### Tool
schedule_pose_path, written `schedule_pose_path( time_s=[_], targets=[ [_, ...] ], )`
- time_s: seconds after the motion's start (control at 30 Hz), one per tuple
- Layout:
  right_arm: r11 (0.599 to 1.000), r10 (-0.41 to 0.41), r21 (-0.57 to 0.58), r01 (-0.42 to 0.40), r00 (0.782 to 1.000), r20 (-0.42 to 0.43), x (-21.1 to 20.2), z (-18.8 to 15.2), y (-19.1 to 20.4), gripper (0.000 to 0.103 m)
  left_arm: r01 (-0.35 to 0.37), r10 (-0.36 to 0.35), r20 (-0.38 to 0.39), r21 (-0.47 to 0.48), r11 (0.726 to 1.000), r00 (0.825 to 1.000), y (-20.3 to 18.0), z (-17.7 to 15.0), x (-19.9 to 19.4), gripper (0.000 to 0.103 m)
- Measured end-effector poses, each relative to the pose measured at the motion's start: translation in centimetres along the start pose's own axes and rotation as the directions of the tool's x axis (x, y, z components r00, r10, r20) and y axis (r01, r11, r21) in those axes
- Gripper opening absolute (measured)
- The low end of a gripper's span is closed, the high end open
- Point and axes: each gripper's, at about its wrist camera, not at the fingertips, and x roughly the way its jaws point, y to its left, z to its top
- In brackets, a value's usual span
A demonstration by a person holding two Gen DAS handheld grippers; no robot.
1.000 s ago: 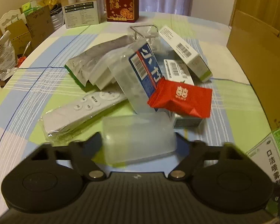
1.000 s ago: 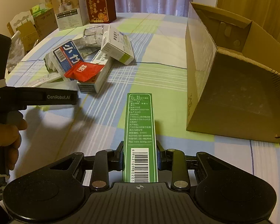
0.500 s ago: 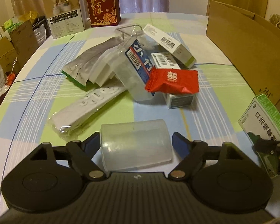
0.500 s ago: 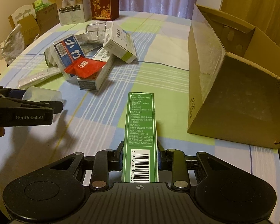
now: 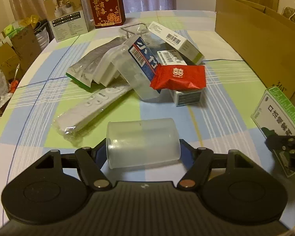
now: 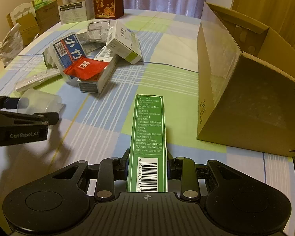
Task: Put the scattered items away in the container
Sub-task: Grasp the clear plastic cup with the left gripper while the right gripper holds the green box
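Grippers first, nearest to me. Left gripper (image 5: pixel 143 153) pinches a translucent plastic cup (image 5: pixel 142 142) lying sideways between its jaws, long axis across the fingers, held just above the checked tablecloth (image 6: pixel 127 78) at the near edge. Right gripper (image 6: pixel 147 166) is clamped on a green box (image 6: pixel 148 135); the box's long axis runs straight ahead along the fingers. Cardboard box (image 6: pixel 251 106), the container, lies tipped with its opening facing the table's middle, ahead and to the right of the right gripper. Judgement: the right hand is nearer the container, and its box must swing right to enter end-first. Mid-table pile remains: remote control (image 5: pixel 92 106), red packet (image 5: pixel 179 77), blue-labelled clear case (image 5: pixel 141 59), white cartons (image 5: pixel 177 41). Far edge: two upright gift boxes (image 5: pixel 106 5).
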Motion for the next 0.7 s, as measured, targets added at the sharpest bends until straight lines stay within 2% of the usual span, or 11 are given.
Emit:
schedule_pose_path(
  time_s=[0.23, 0.53, 0.7],
  targets=[
    [1.000, 0.003, 0.003, -0.003, 1.000, 0.001, 0.1, 0.1, -0.2, 0.034, 0.027, -0.028, 0.029, 0.012, 1.000, 0.999, -0.3, -0.3, -1.2, 0.069],
    [1.000, 0.000, 0.002, 0.000, 1.000, 0.000, 0.2, 0.4, 0.0, 0.034, 0.032, -0.032, 0.016, -0.020, 0.999, 0.999, 0.4, -0.6, -1.4, 0.069],
    [1.000, 0.009, 0.012, -0.009, 1.000, 0.002, -0.1, 0.4, -0.1, 0.033, 0.043, -0.043, 0.032, -0.006, 0.999, 0.999, 0.3, -0.5, -1.6, 0.069]
  ],
)
